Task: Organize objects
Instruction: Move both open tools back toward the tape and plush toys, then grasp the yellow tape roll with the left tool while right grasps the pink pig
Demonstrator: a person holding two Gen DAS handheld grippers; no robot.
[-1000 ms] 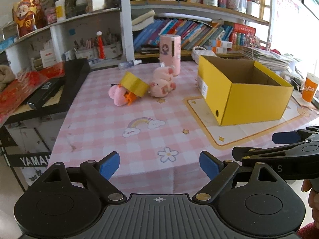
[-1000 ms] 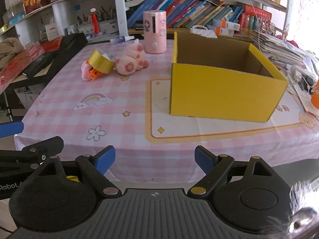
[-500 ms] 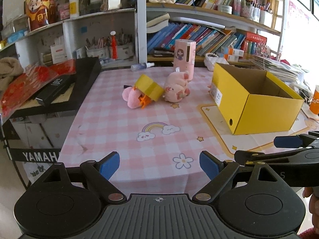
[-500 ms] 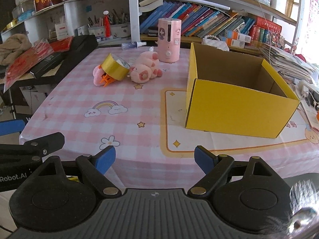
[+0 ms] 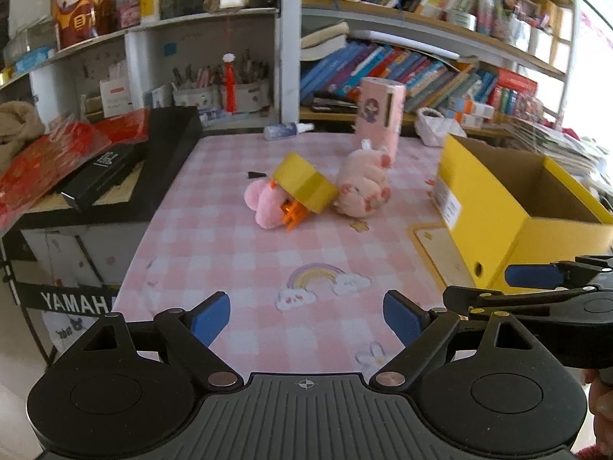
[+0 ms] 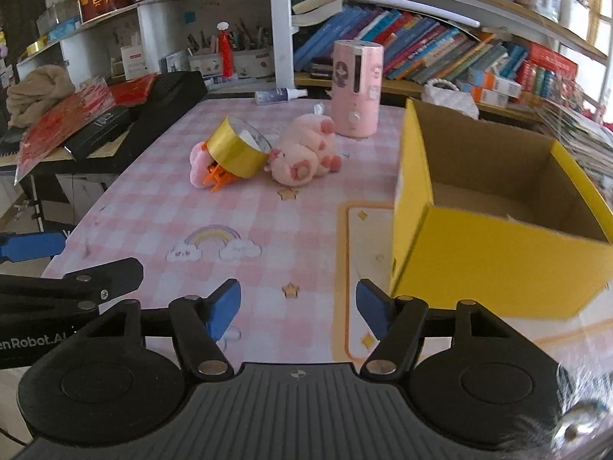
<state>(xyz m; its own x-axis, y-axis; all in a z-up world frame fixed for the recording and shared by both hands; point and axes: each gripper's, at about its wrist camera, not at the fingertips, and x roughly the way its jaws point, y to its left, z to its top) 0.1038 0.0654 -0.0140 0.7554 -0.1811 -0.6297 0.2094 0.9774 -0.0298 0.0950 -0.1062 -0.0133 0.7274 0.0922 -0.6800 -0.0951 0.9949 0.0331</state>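
Pink checked table (image 5: 237, 253) is bearing a yellow box (image 6: 494, 260) at 3 o'clock; left gripper (image 5: 306, 316) is gaping empty, right gripper (image 6: 299, 306) has just been closing, empty

Item count, located relative to the yellow cardboard box (image 6: 494, 226):

- Yellow cardboard boxes: one, open at the top
- Pink plush toys: two. One pink pig plush (image 6: 302, 153) lies left of the box; one smaller pink plush (image 6: 197, 168) lies further left, partly covered
- Rolls of yellow tape: one (image 6: 235, 151), tilted, resting on the smaller plush, left of the box
- Orange clips: one (image 6: 218, 178), under the tape roll
- Pink cylindrical containers: one (image 6: 356, 88), upright, behind the box and to its left
- Small spray bottles: one (image 6: 279, 96), lying flat, behind and far left of the box
- Grippers in view: two, a left gripper (image 5: 306, 318) and a right gripper (image 6: 299, 306), both on the near side of the box
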